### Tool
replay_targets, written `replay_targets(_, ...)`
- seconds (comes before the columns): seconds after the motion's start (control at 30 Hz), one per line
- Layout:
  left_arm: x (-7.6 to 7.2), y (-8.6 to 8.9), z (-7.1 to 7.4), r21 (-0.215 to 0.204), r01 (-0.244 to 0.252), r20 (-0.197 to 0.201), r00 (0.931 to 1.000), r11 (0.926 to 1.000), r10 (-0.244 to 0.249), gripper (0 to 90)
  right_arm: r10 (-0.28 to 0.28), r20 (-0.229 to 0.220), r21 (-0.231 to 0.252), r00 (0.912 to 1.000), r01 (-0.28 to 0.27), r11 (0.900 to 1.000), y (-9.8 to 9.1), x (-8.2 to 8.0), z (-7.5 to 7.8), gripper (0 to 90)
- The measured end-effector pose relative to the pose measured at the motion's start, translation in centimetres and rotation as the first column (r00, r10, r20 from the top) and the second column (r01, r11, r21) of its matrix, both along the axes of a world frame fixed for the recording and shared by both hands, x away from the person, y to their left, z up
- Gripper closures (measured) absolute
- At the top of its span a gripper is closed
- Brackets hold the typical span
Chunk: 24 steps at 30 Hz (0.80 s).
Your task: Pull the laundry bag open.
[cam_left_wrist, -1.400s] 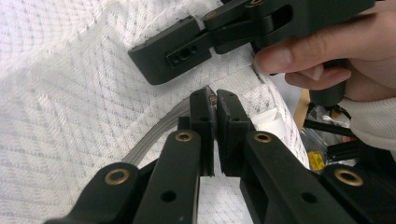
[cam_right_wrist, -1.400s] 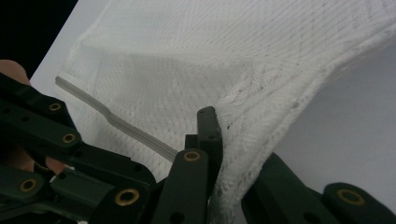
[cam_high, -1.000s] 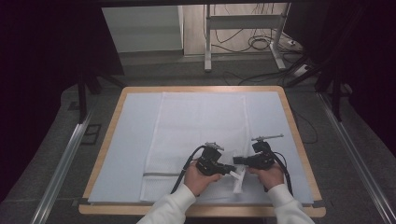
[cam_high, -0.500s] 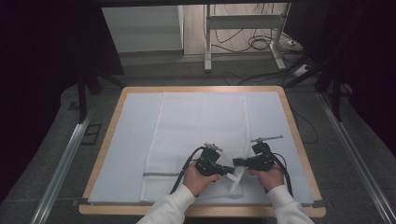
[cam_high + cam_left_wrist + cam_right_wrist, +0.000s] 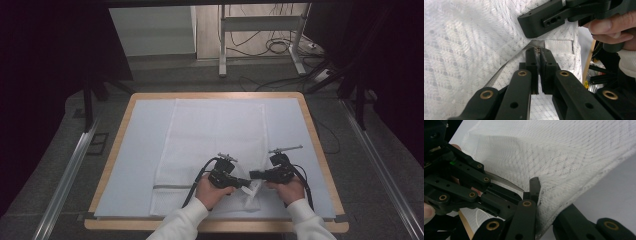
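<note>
2 tongs at mesh bag edge

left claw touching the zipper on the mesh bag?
Touching. The left gripper view shows the left claw shut on the zipper pull of the white mesh bag.
</note>
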<state>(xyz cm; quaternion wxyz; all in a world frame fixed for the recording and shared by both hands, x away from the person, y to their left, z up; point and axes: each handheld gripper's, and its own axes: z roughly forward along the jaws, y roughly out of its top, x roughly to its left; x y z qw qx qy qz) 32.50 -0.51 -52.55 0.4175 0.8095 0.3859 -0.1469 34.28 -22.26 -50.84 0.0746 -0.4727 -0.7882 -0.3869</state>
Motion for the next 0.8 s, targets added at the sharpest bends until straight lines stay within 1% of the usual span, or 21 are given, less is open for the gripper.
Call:
replay_targets(0.17,0.14,0.11,-0.08,-0.005,0.003,-0.001,1.0,1.0,-0.003,86.9,0.002,0.001,-0.004,1.0,-0.002,1.0,-0.06,0.04,-0.07,88.7)
replay_targets(0.23,0.24,0.18,-0.16,-0.011,0.004,-0.009,1.0,0.9999,-0.004,86.9,0.006,0.001,-0.006,1.0,-0.006,1.0,-0.08,0.04,-0.06,88.7)
replay_targets(0.3,0.19,0.07,-0.18,-0.006,0.001,-0.01,0.9999,1.0,-0.001,86.9,0.004,0.001,-0.007,1.0,-0.004,1.0,-0.05,0.06,-0.11,88.7)
replay_targets(0.33,0.22,0.07,-0.19,-0.002,0.008,-0.007,0.9999,1.0,-0.008,86.9,0.004,0.001,-0.007,1.0,-0.004,1.0,-0.05,0.06,-0.11,88.7)
replay_targets(0.47,0.27,-0.15,-0.35,0.014,0.01,-0.008,0.9999,0.9999,-0.01,87.0,0.002,0.002,-0.005,1.0,-0.002,1.0,-0.1,0.08,-0.15,88.7)
replay_targets(0.7,0.17,-0.24,-0.18,0.028,-0.006,-0.003,1.0,0.9996,0.006,87.0,0.002,0.002,-0.009,1.0,-0.002,1.0,-0.09,0.09,-0.22,88.8)
replay_targets(0.8,0.1,-0.38,-0.26,0.034,0.003,-0.003,1.0,0.9994,-0.003,87.0,0.002,0.002,-0.01,1.0,-0.002,0.9999,-0.1,0.09,-0.24,88.8)
